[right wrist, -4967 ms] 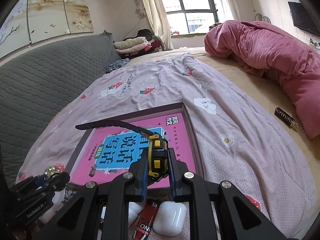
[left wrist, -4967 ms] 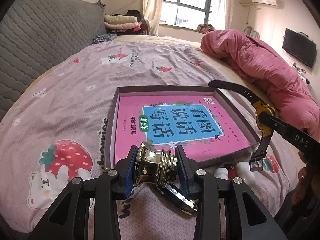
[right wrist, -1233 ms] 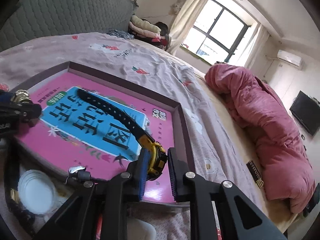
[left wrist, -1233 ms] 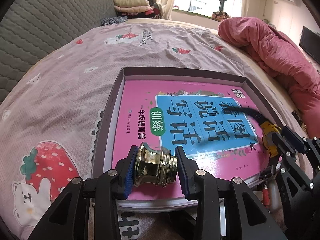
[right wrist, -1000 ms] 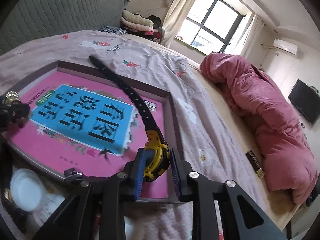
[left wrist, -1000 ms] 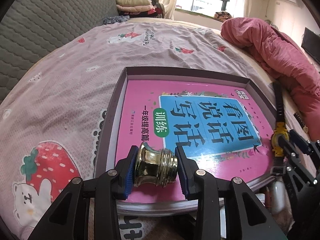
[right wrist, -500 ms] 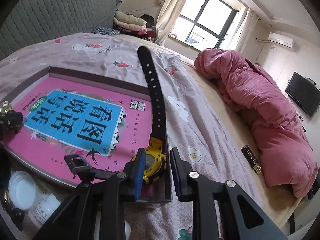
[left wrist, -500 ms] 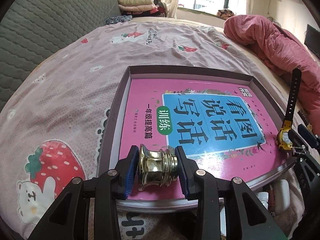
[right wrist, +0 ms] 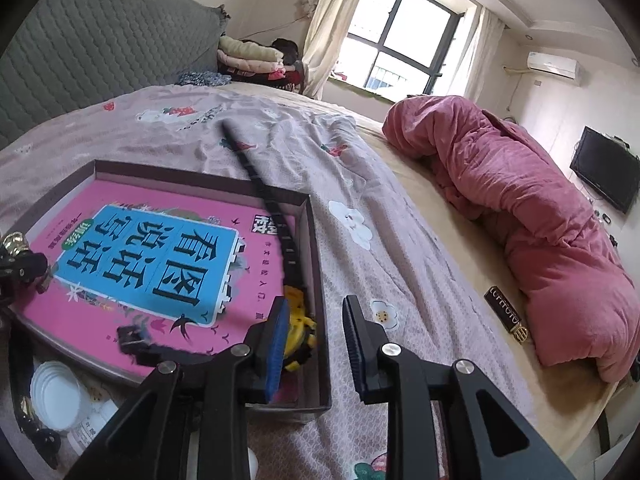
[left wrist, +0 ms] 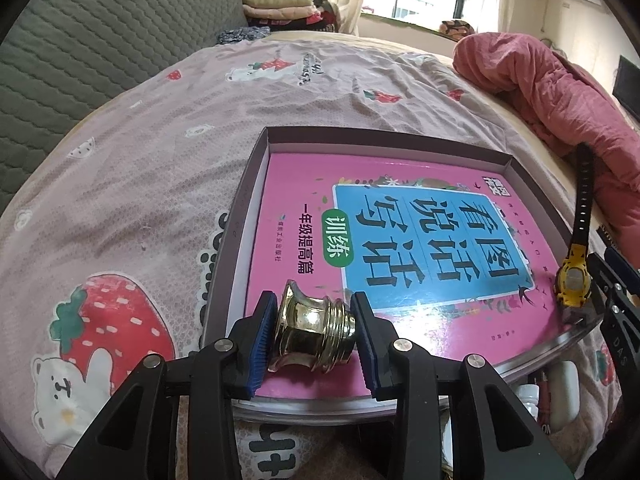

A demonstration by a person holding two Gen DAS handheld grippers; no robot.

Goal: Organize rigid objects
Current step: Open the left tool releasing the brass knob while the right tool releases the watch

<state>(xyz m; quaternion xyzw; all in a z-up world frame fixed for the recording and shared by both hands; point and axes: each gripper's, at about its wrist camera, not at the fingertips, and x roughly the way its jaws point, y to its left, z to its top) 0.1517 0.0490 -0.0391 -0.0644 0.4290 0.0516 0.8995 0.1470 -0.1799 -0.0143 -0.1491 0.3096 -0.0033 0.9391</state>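
Observation:
A shallow dark box (left wrist: 360, 136) on the bed holds a pink and blue book (left wrist: 400, 184). My left gripper (left wrist: 314, 320) is shut on a brass fitting (left wrist: 316, 336), which lies tilted on the book's near left corner. A yellow watch (right wrist: 298, 320) with a black strap lies along the box's right wall (right wrist: 316, 264), and its strap reaches past the far rim. My right gripper (right wrist: 314, 320) is opening, with only bedsheet between its jaws. The watch sits just outside its left finger (right wrist: 276, 344). In the left wrist view the watch (left wrist: 574, 284) is at the right edge.
A pink quilt (right wrist: 520, 200) is heaped along the bed's right side, with a small dark bar (right wrist: 506, 314) beside it. White bottles (left wrist: 564, 396) and white lids (right wrist: 56, 392) lie before the box's near edge. A grey padded headboard (left wrist: 80, 40) runs along the left.
The right gripper carried the watch from over the book to the box's right side, then spread its jaws and let it go. The left gripper stayed put, and the fitting tilted slightly.

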